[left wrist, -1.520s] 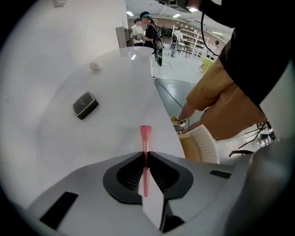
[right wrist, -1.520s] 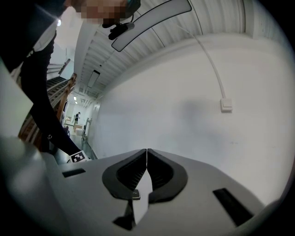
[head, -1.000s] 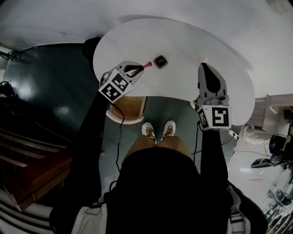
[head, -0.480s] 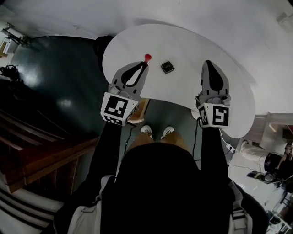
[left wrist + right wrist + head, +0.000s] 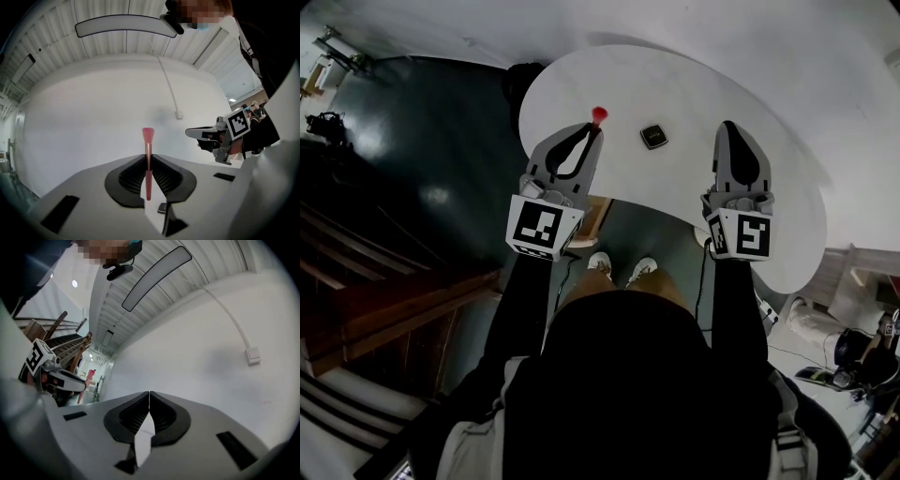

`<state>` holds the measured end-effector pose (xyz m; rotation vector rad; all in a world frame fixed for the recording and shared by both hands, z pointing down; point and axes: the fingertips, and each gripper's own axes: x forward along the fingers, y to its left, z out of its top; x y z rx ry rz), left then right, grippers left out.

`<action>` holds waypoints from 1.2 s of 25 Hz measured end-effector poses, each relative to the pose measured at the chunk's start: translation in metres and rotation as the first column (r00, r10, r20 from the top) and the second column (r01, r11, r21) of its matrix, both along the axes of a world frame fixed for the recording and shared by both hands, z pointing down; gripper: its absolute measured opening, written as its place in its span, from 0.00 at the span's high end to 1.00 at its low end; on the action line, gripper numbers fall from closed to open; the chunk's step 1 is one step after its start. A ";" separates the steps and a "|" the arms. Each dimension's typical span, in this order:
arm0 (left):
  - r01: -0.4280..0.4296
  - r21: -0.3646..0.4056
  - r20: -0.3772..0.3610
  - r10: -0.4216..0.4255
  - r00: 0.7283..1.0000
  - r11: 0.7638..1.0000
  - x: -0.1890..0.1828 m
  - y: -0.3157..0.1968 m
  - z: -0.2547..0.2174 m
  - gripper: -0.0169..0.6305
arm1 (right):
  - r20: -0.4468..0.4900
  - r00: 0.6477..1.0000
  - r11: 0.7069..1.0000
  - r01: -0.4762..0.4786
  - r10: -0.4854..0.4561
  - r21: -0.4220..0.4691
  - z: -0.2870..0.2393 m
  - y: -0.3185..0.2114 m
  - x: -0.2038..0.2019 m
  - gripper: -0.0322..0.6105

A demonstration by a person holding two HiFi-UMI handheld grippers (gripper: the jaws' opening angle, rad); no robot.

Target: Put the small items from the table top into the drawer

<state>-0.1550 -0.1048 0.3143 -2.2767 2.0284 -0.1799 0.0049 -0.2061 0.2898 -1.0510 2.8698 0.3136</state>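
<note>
A thin pink stick with a flared tip (image 5: 148, 140) stands upright between the pads of my left gripper (image 5: 148, 158), which is shut on it. From the head view, that left gripper (image 5: 592, 133) hovers over the near left edge of the white round table (image 5: 694, 84), the stick's red tip (image 5: 599, 115) poking out ahead. A small black square item (image 5: 652, 136) lies on the table between the grippers. My right gripper (image 5: 728, 127) is held over the table's near right side; its jaws (image 5: 149, 397) meet with nothing between them.
A wooden drawer (image 5: 592, 216) stands open under the table's near edge, mostly hidden by the left gripper. Dark floor lies to the left, wooden stairs (image 5: 366, 309) at lower left. A white wall with a cable and socket (image 5: 253, 355) faces both grippers.
The left gripper has risen with the pink stick and swung from pointing right to pointing straight ahead. The right gripper has barely shifted.
</note>
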 end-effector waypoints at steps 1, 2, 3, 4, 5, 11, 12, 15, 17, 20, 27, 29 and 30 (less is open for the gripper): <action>0.014 -0.001 0.002 -0.014 1.000 1.000 -0.003 0.004 0.000 0.89 | -0.001 1.000 1.000 0.019 -0.019 -0.002 0.001 0.002 -0.007 0.91; 0.030 -0.002 0.003 -0.030 1.000 1.000 -0.008 0.008 0.000 0.89 | -0.003 0.999 0.999 0.040 -0.040 -0.005 0.002 0.004 -0.014 0.91; 0.046 -0.003 0.003 -0.046 0.999 0.999 -0.012 0.012 0.000 0.89 | -0.003 0.998 0.998 0.060 -0.060 -0.007 0.003 0.006 -0.022 0.91; 0.061 -0.004 0.001 -0.061 0.998 0.998 -0.017 0.015 -0.001 0.89 | -0.003 0.997 0.997 0.079 -0.079 -0.010 0.004 0.008 -0.030 0.91; 0.078 -0.003 -0.002 -0.078 0.997 0.997 -0.022 0.019 -0.001 0.89 | -0.003 0.995 0.995 0.099 -0.099 -0.012 0.005 0.010 -0.038 0.91; 0.193 -0.014 -0.014 -0.193 0.981 0.981 -0.056 0.051 0.001 0.89 | -0.009 0.970 0.970 0.242 -0.243 -0.017 0.010 0.033 -0.093 0.91; 0.214 -0.015 -0.016 -0.214 0.977 0.977 -0.061 0.056 0.001 0.89 | -0.009 0.965 0.965 0.262 -0.262 -0.018 0.011 0.036 -0.100 0.91; 0.252 -0.020 -0.002 -0.252 0.968 0.967 -0.071 0.067 0.003 0.89 | -0.012 0.954 0.954 0.299 -0.299 -0.026 0.017 0.045 -0.115 0.91; 0.257 -0.019 -0.003 -0.257 0.966 0.966 -0.072 0.070 0.001 0.89 | -0.017 0.950 0.950 0.310 -0.311 -0.033 0.020 0.050 -0.121 0.91; 0.262 -0.031 -0.003 -0.262 0.965 0.965 -0.076 0.075 0.008 0.89 | -0.026 0.944 0.944 0.326 -0.328 -0.040 0.023 0.057 -0.130 0.91; 0.264 -0.239 0.013 -0.269 0.963 0.935 -0.083 0.083 0.102 0.89 | -0.047 0.940 0.940 0.335 -0.338 -0.065 0.034 0.065 -0.140 0.91; 0.252 -0.319 0.000 -0.266 0.964 0.913 -0.082 0.089 0.141 0.89 | -0.056 0.941 0.941 0.330 -0.335 -0.073 0.038 0.065 -0.141 0.91; 0.245 -0.358 -0.007 -0.265 0.964 0.901 -0.081 0.093 0.160 0.89 | -0.060 0.942 0.942 0.327 -0.331 -0.078 0.040 0.065 -0.141 0.91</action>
